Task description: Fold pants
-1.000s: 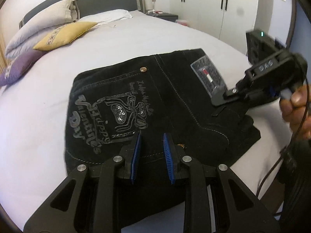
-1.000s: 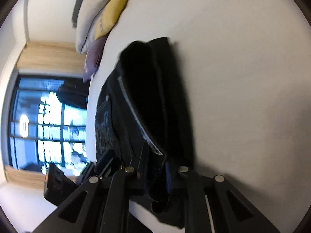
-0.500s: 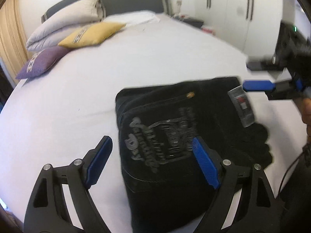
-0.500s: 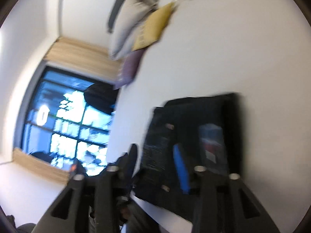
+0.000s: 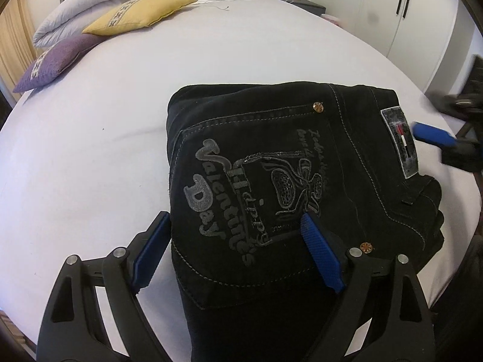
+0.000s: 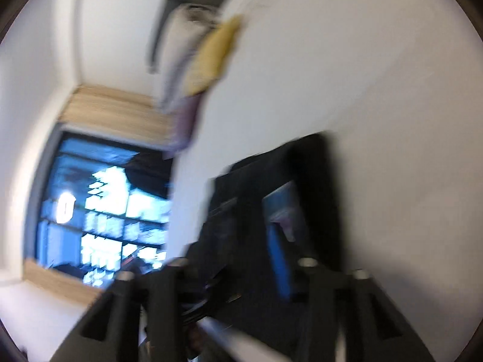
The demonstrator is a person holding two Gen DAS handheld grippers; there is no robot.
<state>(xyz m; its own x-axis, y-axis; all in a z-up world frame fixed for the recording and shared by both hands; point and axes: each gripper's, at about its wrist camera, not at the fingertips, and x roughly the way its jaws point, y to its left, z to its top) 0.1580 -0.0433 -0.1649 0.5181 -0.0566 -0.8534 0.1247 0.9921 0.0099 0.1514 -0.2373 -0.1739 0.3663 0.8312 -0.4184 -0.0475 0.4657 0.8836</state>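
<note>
Black pants [image 5: 289, 187] lie folded on the white bed [image 5: 90, 157], toward its near right edge. Left claw [image 5: 238, 253] spread wide over the back pocket, holding nothing. Right claw [image 6: 256, 241] blurred, apparently spread. Yellow pillow [image 5: 142, 15], purple pillow [image 5: 54, 60] at the headboard; white wardrobe [image 5: 392, 9] beyond.

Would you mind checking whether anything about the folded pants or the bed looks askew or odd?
Mostly tidy: the black pants lie folded on the bed. Only the right end bunches unevenly, with layers sticking out past the top fold. Both the left gripper and right gripper are open, holding nothing.
</note>
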